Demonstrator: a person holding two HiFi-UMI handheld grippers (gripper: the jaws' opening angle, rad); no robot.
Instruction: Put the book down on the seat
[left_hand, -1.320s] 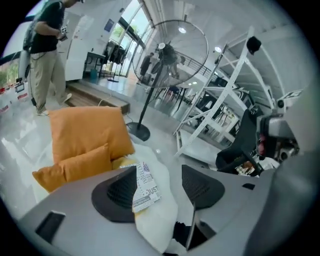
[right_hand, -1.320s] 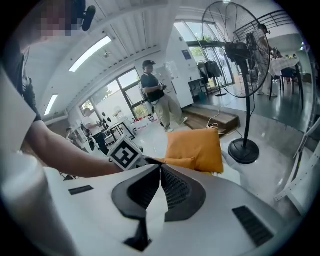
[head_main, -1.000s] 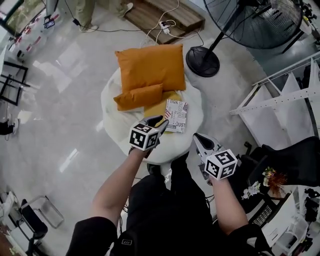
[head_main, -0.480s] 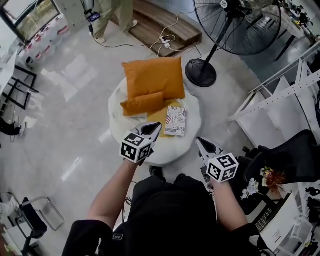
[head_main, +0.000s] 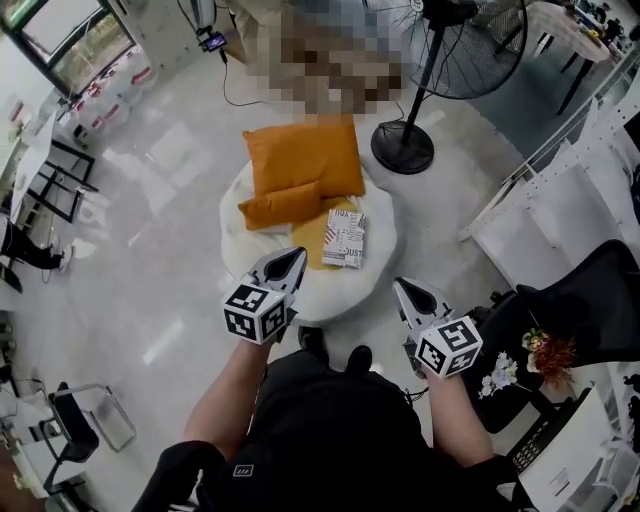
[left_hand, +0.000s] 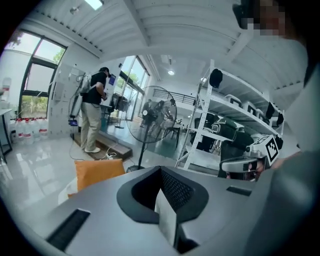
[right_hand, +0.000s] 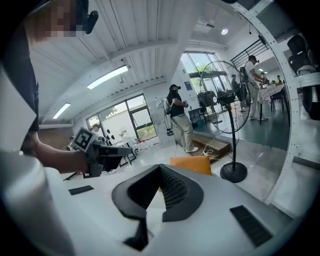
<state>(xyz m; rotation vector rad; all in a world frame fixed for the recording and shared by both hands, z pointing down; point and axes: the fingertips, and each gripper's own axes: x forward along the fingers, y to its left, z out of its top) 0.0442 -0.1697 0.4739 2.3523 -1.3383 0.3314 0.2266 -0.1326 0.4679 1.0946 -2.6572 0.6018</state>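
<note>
**Book flat on the seat, both tongs empty**

The book (head_main: 345, 238) lies flat on the round white seat (head_main: 345, 292), cover up. It rests on a flat yellow pad (head_main: 310, 238), towards the seat's right half, and nothing is gripping it. Just beside it on the left lies a small orange cushion (head_main: 280, 204). Behind that sits a larger orange cushion (head_main: 303, 158), at the far edge of the seat.

The left tongs (head_main: 293, 258) hang over the near edge of the seat, tips aimed towards the book but apart from it. Their jaws are drawn together, with nothing between them. The right tongs (head_main: 402, 287) are held off the seat's near right side, over the floor, well apart from the book. Their jaws too are closed on nothing.

A tall standing fan (head_main: 455, 50) stands on the floor past the seat, its round base near the larger cushion. To the right are a white rack (head_main: 560, 190) and a black chair (head_main: 590, 300). A person (left_hand: 92, 112) stands at the far end of the room, back turned.
</note>
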